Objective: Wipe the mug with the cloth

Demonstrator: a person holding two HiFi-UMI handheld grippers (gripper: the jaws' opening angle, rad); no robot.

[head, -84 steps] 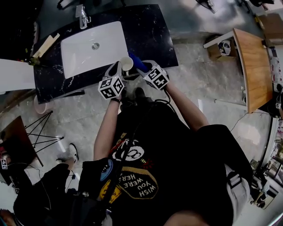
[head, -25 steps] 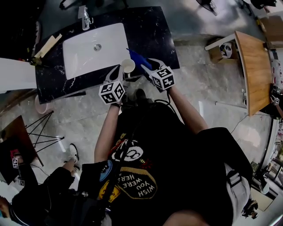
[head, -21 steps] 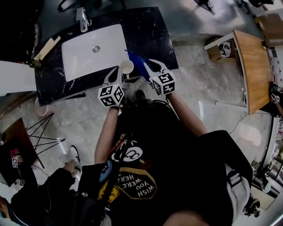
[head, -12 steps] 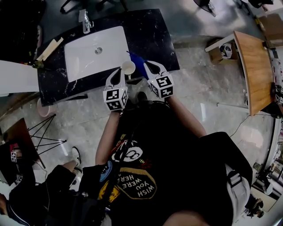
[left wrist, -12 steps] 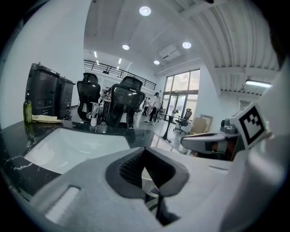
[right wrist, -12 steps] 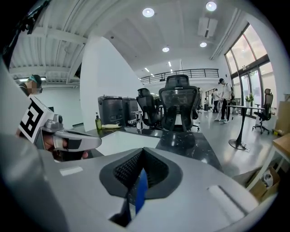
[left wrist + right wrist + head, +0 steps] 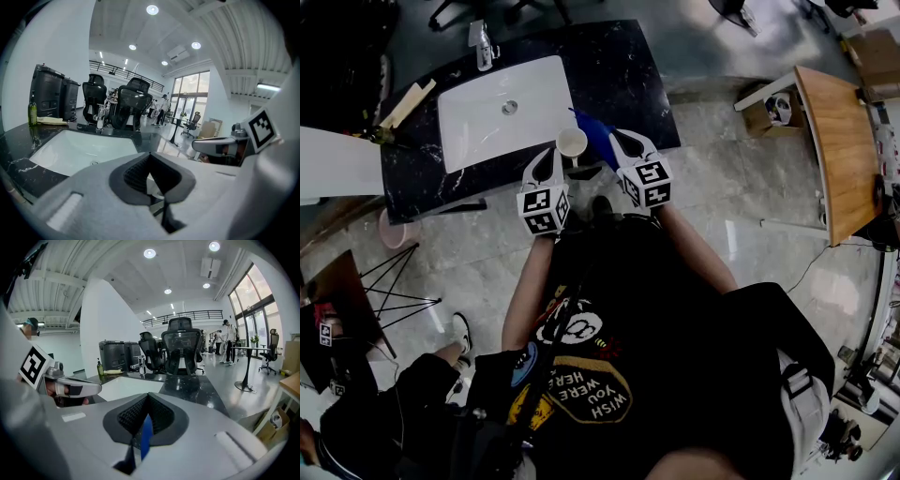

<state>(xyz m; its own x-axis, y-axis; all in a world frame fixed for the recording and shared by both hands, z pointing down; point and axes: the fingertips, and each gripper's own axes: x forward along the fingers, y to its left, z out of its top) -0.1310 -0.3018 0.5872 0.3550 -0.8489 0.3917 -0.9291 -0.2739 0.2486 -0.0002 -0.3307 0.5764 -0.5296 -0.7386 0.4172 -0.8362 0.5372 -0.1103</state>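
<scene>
Below, a black marble counter with a white sink set in its left half and a faucet behind the sink. Just right of the sink's near right corner, over the counter's front edge, the mug, open side up. Pinched at its near side by the left gripper, pads closed on a white part of it. Beside the mug, farther right of the sink, the blue cloth, nipped as a thin fold between the pressed-together pads of the right gripper; both grippers side by side, close but apart. Right of the sink, a bare dark stretch of counter up to its right edge. Left of the sink, a wooden board at the counter's end. Beyond the counter, wide grey stone floor; well to the right of the sink, a wooden table and a cardboard box. Nearer than the sink on the left, thin black stand legs on the floor. Behind the sink, black office chairs and tall windows.
</scene>
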